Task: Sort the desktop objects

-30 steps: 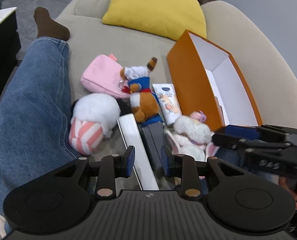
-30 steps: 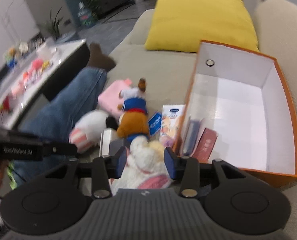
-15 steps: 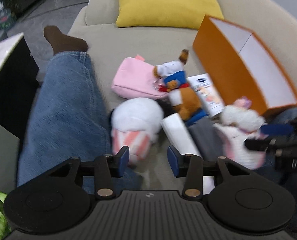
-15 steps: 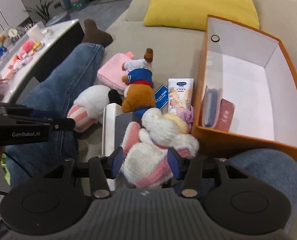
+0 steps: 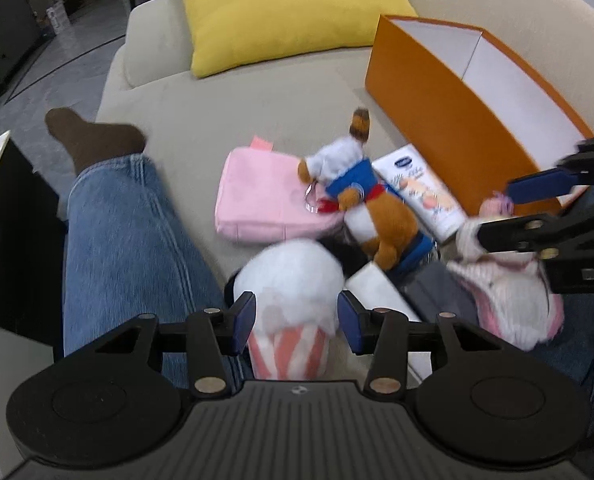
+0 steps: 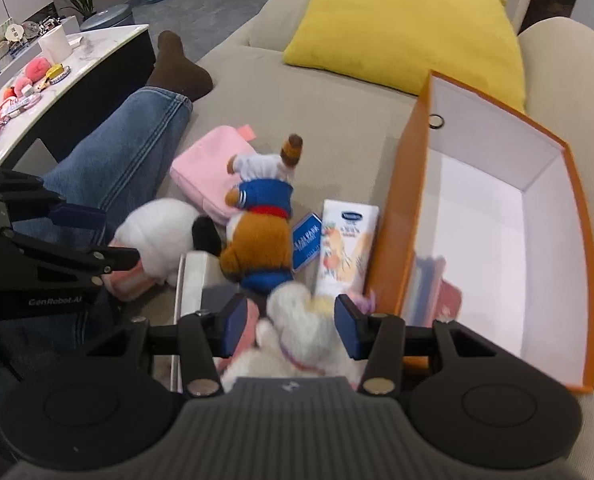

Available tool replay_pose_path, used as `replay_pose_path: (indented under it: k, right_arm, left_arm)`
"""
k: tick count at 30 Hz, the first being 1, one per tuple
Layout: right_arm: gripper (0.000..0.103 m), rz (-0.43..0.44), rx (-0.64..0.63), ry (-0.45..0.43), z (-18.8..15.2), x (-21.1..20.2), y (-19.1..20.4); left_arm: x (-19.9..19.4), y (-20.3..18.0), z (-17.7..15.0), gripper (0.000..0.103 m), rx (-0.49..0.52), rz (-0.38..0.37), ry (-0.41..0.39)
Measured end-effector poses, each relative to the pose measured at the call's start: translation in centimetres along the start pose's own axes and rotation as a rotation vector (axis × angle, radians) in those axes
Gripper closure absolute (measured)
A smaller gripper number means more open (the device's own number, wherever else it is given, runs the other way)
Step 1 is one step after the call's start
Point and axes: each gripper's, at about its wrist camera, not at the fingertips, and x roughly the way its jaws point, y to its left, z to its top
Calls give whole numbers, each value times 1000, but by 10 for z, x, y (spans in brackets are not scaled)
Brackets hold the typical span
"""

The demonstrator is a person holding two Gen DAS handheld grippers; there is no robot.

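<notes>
Left wrist view: left claw (image 5: 296, 323) opening, striped white plush (image 5: 289, 312) between unpressed pads. Right claw (image 6: 284, 327) spread around bunny plush (image 6: 297, 336). Approach step judged; closing next, orange box (image 6: 393, 216) beside right claw.

Your left gripper (image 5: 293, 322) pointed steeply downward, its jaws opening around a white plush without pressing it; your right gripper (image 6: 287, 326) angled down alongside, jaws parted, pads clear.
</notes>
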Motion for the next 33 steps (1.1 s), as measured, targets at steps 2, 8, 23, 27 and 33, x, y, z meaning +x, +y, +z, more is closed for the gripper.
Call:
replay_pose_path:
  k: [2,8,23,27,33]
  right_arm:
    - [52,29,5,10,13,11,2]
    - [53,100,30,68,41,54,5]
    - [61,84,134,54,83,109,-16]
    - [61,21,153,19,95,115,-24]
    - [58,52,198,41,95,121,-34]
  left_arm:
    - [3,1,10,50,27,-3,-10]
    - [31,19,37,50,47,27,7]
    - [94,57,67,77,-42,10,82]
    - [91,58,65,86,-23,61,92]
    - [65,49,65,86,15,37,17]
